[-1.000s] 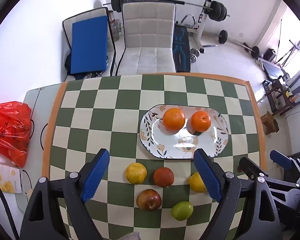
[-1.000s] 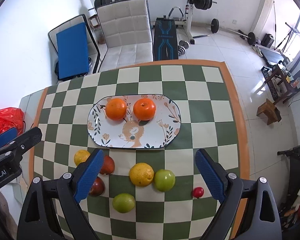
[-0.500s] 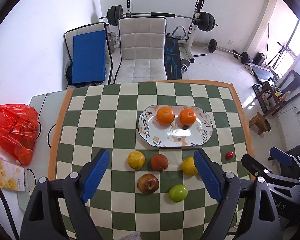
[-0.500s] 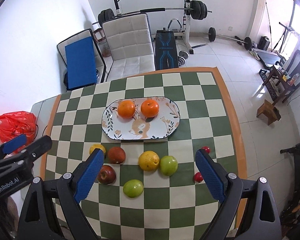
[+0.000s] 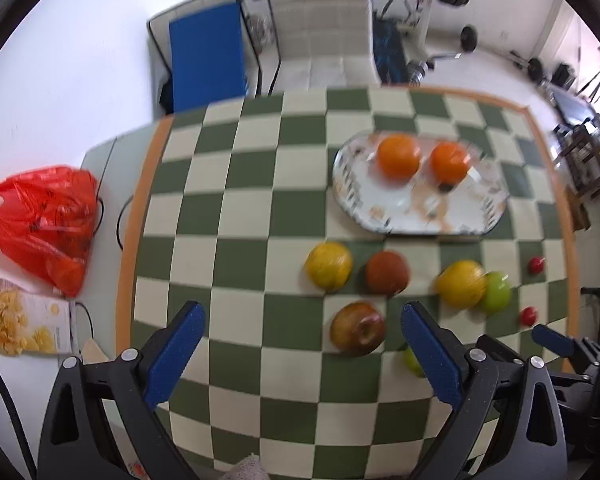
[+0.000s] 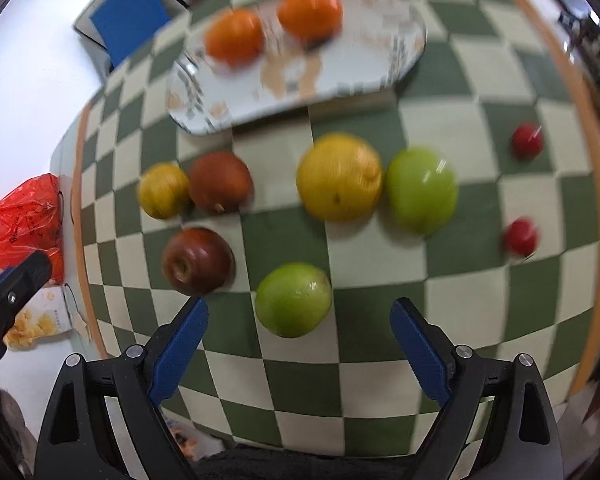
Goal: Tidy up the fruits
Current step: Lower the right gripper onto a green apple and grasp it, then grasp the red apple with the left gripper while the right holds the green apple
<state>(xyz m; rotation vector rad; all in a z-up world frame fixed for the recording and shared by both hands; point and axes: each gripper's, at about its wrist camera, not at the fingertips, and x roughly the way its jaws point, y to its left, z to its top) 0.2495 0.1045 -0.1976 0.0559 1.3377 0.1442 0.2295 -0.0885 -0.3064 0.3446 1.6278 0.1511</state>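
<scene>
On plate (image 5: 380, 216): two oranges (image 5: 398, 156) are seen.
Beside plate: apples (image 6: 198, 260) are scattered.
Left gripper (image 5: 300, 344): spread, empty.
Right gripper (image 6: 300, 336): spread, empty.

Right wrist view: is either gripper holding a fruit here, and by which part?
Nothing is held. The right gripper and left gripper both have jaws open and empty; the nearest green apple lies free on the table.

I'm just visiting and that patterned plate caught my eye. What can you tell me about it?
The oval white plate with a floral border lies flat on the green and cream checkered table, towards its far side. It looks glazed, like ceramic, with an orange-brown picture in its middle, blurred here. Two oranges sit side by side on its far half; the near half is bare. The other fruit lies on the table, apart from it. No gripper touches it.
</scene>
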